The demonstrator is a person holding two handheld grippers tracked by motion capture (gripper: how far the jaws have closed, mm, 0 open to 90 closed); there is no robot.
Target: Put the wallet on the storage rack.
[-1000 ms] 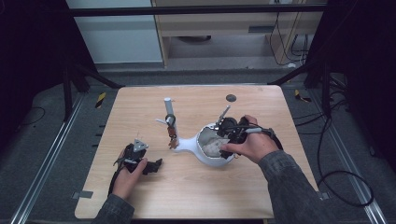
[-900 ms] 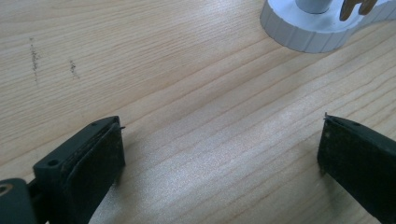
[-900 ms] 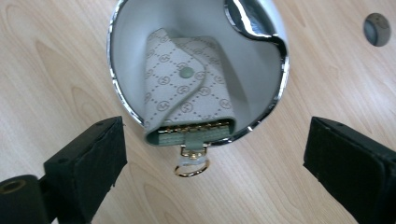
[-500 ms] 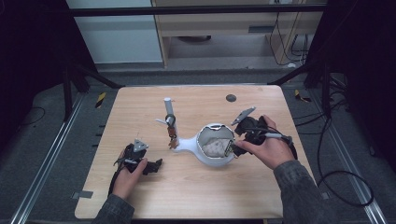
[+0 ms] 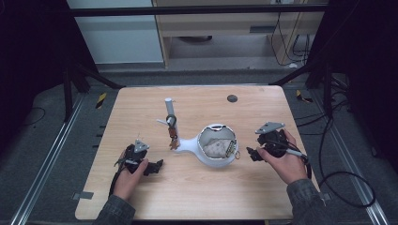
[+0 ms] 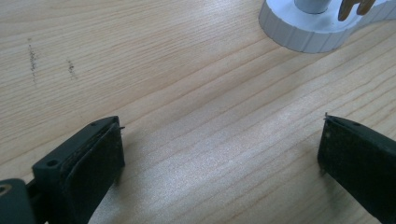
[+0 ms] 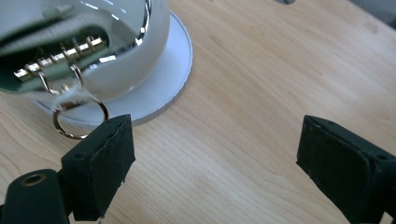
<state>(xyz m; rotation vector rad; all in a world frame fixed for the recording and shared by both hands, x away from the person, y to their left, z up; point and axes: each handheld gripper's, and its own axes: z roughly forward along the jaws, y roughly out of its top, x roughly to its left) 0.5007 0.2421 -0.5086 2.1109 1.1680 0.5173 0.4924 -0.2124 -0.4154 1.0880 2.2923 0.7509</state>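
Two grippers sat low over the desk (image 5: 141, 108), nothing between the jaws of either. Nearest, the left gripper (image 5: 157, 165) rested near the front edge, jaws wide, seemingly parked while the other hand worked. The right gripper (image 5: 249, 153) hovered just beside the white bowl (image 5: 217, 146), pointing at it; its jaws had just been closing, probably to take the ring (image 7: 78, 122) hanging off the bowl's side. Farther back stood a white post (image 5: 169, 108) with keys (image 5: 172, 135).
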